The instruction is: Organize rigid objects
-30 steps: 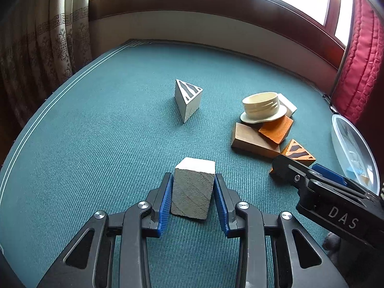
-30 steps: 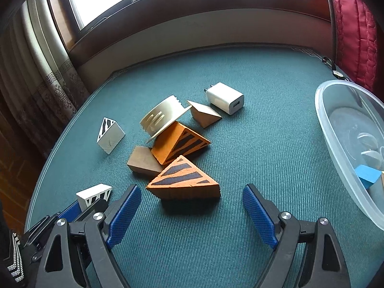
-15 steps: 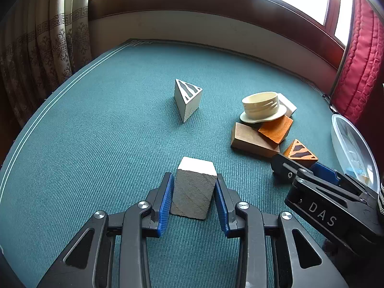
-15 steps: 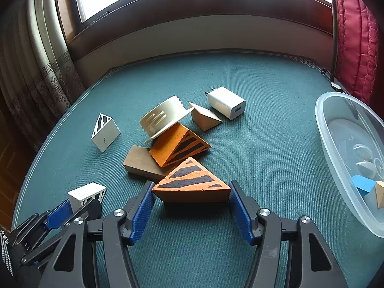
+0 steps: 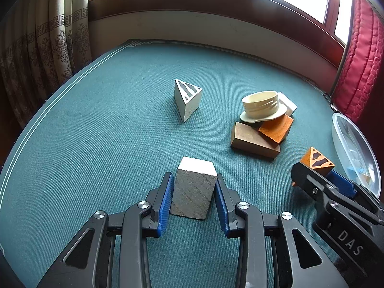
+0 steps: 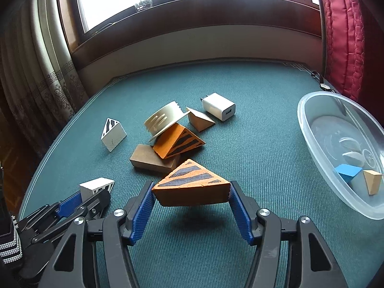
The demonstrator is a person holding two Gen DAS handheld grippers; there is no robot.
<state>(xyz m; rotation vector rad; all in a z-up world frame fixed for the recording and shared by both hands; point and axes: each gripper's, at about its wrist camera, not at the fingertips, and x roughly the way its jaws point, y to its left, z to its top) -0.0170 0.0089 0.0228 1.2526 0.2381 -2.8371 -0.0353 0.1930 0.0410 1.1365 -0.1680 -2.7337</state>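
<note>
My left gripper is shut on a white wooden block that rests on the green felt table. My right gripper is shut on an orange wedge with black stripes and holds it lifted above its shadow. That wedge also shows in the left wrist view. The white block and left gripper show in the right wrist view at lower left.
A clear plastic bowl at the right holds a blue block and a tan wedge. A pile sits mid-table: brown block, striped orange wedge, cream lid, tan wedge, white charger. A white striped wedge stands apart.
My right gripper closed on the striped orange wedge and lifted it off the table. My left gripper stayed shut on the white block.
</note>
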